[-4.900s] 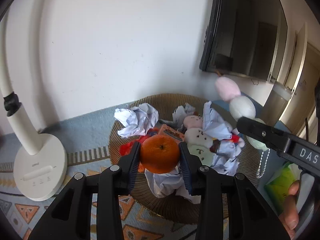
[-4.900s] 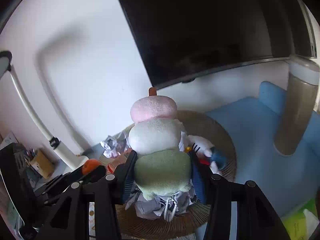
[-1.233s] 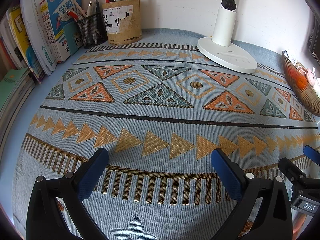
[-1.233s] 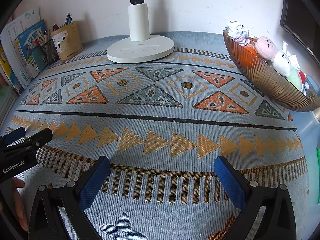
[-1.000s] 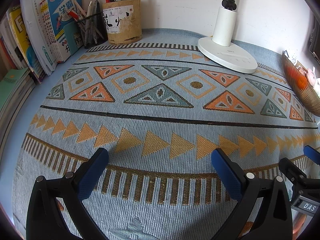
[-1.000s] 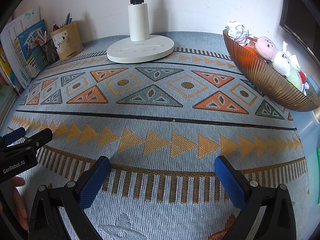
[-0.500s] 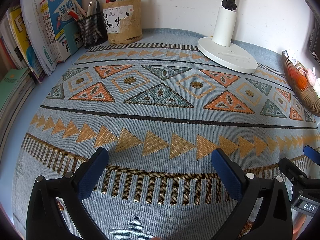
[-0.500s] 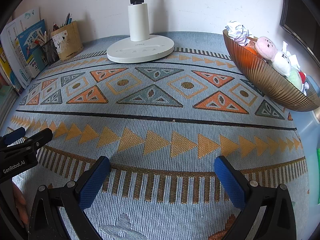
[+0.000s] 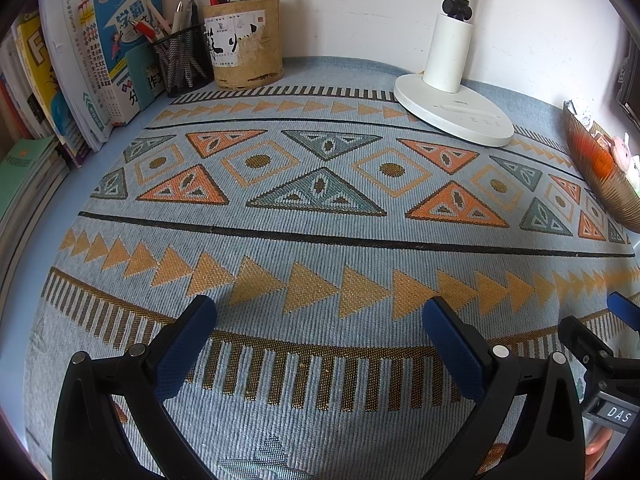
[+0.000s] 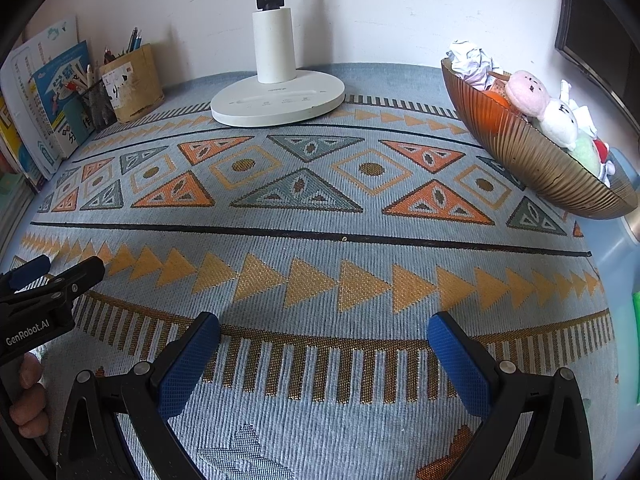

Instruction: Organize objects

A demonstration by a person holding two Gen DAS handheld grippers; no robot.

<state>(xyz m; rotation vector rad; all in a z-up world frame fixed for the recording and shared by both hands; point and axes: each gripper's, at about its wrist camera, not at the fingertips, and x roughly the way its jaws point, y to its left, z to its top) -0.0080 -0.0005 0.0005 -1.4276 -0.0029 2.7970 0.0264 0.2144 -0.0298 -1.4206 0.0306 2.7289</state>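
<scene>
Hovering with jaws spread wide and holding nothing, the left gripper (image 9: 319, 316) and right gripper (image 10: 323, 334) hang low over the patterned mat (image 10: 320, 216).

Since the earliest frames, the orange (image 10: 496, 109) has left the left gripper and the three-ball plush skewer (image 10: 554, 118) has left the right one; both now lie in the ribbed amber bowl (image 10: 532, 160) with the crumpled paper (image 10: 470, 62). That bowl sits to the right of the white lamp base (image 10: 278, 106); the bamboo pen holder (image 9: 242, 40), mesh pen cup (image 9: 182, 60) and books (image 9: 92, 56) stand to its left. Over the last second nothing has shifted.
</scene>
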